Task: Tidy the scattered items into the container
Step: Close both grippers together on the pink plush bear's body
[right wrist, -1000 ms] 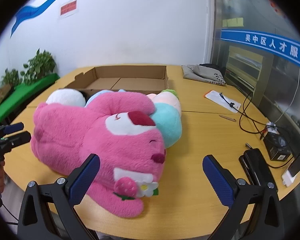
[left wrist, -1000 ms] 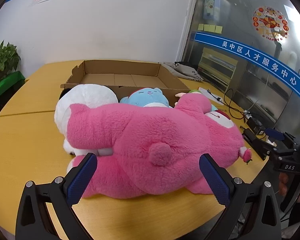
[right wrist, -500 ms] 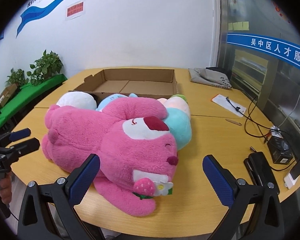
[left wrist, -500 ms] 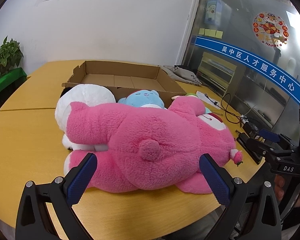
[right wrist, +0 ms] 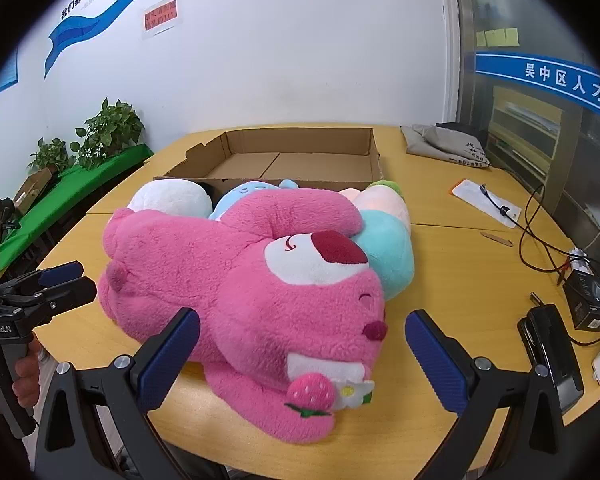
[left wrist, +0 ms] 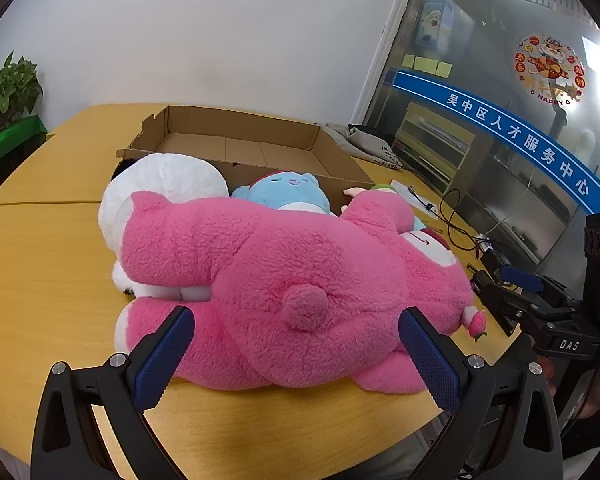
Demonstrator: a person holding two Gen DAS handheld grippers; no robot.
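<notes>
A big pink plush bear [left wrist: 284, 280] lies on its side on the wooden table [left wrist: 40, 264], with its face toward the right wrist view [right wrist: 260, 280]. Behind it lie a white plush [left wrist: 164, 180], a blue plush [left wrist: 288, 192] and a pale teal and pink plush [right wrist: 388, 240]. An open, empty cardboard box [left wrist: 244, 148] stands behind them [right wrist: 300, 160]. My left gripper [left wrist: 296, 356] is open at the bear's tail end. My right gripper [right wrist: 302, 354] is open in front of the bear's head. Each gripper also shows in the other's view, the right one [left wrist: 516, 284] and the left one [right wrist: 56, 284].
A grey cloth bag [right wrist: 448, 144] lies at the back right. Cables [right wrist: 532, 232], a white paper [right wrist: 484, 204], a black stapler [right wrist: 552, 348] and a small black box [right wrist: 592, 304] sit along the right side of the table. Potted plants [right wrist: 108, 132] stand at the left.
Both grippers have pulled back and risen a little, so the bear sits further away in both views. Both stay open. The plush toys have not moved.
</notes>
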